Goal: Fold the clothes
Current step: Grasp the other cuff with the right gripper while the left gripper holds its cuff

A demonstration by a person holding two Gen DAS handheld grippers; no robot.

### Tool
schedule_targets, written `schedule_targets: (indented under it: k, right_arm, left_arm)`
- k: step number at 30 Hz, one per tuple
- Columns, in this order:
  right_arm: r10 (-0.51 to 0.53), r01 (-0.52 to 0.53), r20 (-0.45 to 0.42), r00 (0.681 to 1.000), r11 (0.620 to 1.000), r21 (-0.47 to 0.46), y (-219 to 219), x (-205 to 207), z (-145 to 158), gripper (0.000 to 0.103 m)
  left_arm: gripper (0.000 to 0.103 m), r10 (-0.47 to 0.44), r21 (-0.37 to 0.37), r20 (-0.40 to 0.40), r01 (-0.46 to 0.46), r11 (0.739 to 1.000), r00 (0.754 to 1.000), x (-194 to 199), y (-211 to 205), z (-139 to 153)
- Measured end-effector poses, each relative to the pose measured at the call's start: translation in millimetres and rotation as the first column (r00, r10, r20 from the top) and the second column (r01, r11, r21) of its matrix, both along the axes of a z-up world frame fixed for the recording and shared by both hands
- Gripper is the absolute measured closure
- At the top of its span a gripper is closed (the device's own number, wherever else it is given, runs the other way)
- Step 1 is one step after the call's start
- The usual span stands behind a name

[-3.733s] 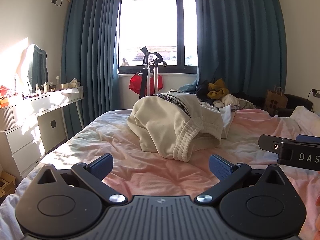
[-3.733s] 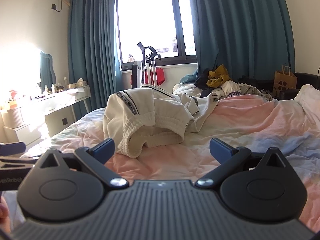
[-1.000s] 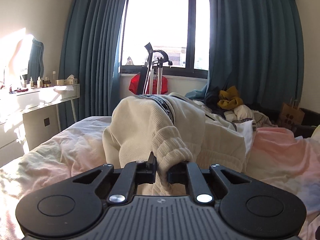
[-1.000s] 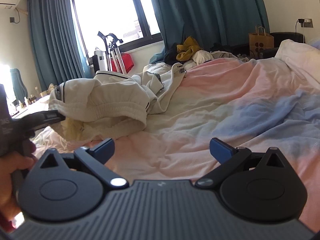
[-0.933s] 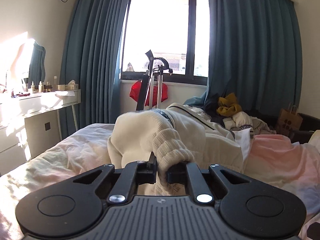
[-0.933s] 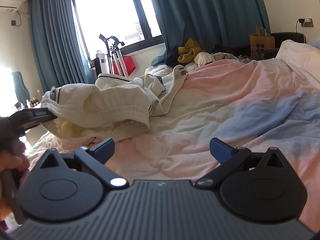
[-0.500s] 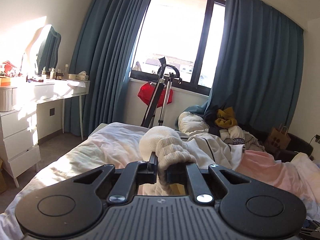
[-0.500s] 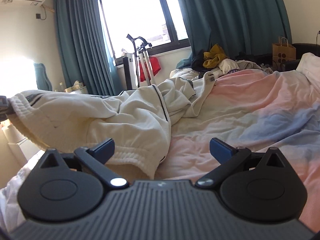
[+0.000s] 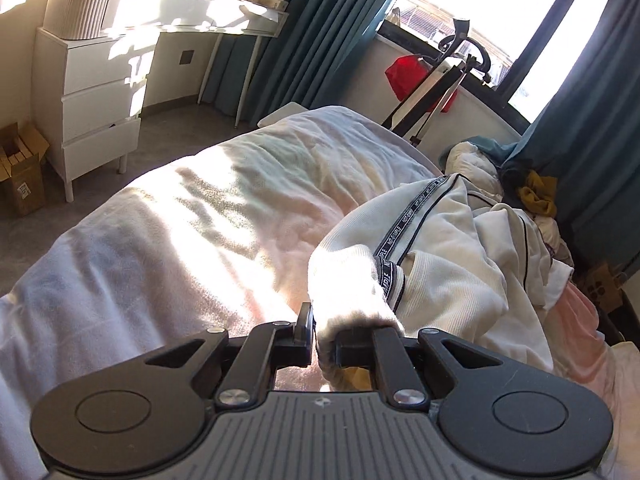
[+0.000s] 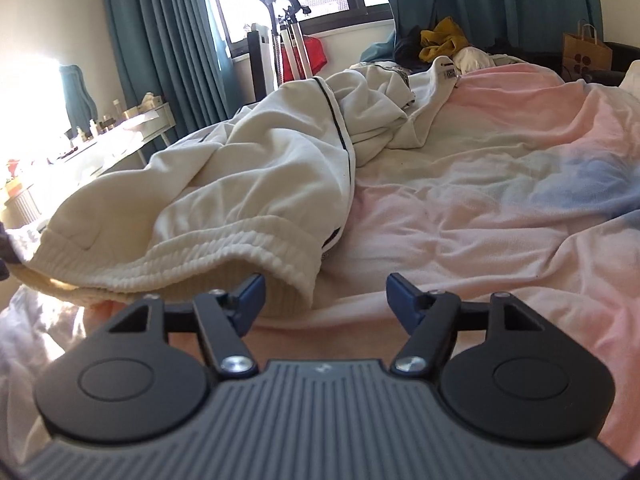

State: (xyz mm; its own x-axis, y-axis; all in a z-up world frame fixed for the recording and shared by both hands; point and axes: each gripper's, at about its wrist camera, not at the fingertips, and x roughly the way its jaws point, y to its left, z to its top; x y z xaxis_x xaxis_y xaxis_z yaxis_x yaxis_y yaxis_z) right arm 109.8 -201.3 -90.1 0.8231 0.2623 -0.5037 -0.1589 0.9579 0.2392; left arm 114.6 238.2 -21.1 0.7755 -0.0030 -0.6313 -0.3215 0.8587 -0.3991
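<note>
This is a bedroom in a home: a wide bed with a rumpled pink, white and blue cover [image 10: 500,168] fills the room. Teal floor-length curtains [image 10: 160,40] frame a dark-framed window [image 9: 552,28], and a white dressing table with drawers [image 9: 100,80] carries small bottles along its back edge.

Ribbed cream cloth sweatshirt [image 9: 440,264], rumpled bedsheet [image 10: 500,200]

The left gripper [image 9: 324,338] is clamped on the ribbed cuff [image 9: 348,280] of a cream garment [image 9: 452,256], bunched between its fingers [image 9: 304,332]. The garment trails away ahead and right of them over the bed [image 9: 180,232]. A white dresser [image 9: 92,92] stands far ahead to the left.
</note>
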Motion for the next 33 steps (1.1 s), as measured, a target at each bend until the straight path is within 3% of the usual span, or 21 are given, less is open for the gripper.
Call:
schedule_targets:
  k: [3,8,12,16,20,26,30,33]
  right_arm:
    - [0.040,-0.040,0.008,0.999,0.999,-0.015,12.1,12.0,-9.9,0.037]
    - [0.053,-0.053,0.053,0.997,0.999,0.003,23.4,25.5,-15.8,0.067]
    - [0.032,-0.036,0.075,0.997,0.998,0.048,19.5,26.6,-15.1,0.076]
    - [0.003,-0.014,0.120,0.993,0.996,0.087,14.5,19.2,5.9,0.091]
    - [-0.021,0.000,0.180,0.983,0.993,0.118,9.0,3.5,31.2,0.091]
    - [-0.066,0.029,0.224,0.972,0.986,0.164,-3.4,-27.2,64.2,0.091]
    - [-0.073,0.048,0.272,0.960,0.994,0.099,-7.5,-49.2,82.4,0.091]
    - [-0.066,0.050,0.260,0.964,0.997,0.066,-12.3,-53.1,86.3,0.091]
  left_arm:
    - [0.093,0.005,0.021,-0.013,-0.005,1.000,1.000,3.9,1.3,-3.2]
    - [0.092,0.008,0.046,-0.043,-0.006,0.999,0.999,16.5,-10.4,-7.9]
    - [0.092,0.004,0.044,-0.050,-0.002,0.999,0.999,28.6,-15.7,-10.8]
    - [0.088,-0.010,0.047,-0.049,0.012,0.999,0.999,27.5,-18.0,-10.8]
    - [0.080,-0.045,0.035,-0.046,0.047,0.998,0.998,18.4,-21.7,-9.8]
    - [0.061,-0.107,0.114,-0.064,0.113,0.987,0.992,-9.3,-38.8,-1.0]
    - [0.049,-0.159,0.274,-0.065,0.171,0.946,0.985,-35.5,-64.6,12.2]
    - [0.041,-0.247,0.435,-0.061,0.248,0.866,0.967,-54.7,-95.1,15.9]
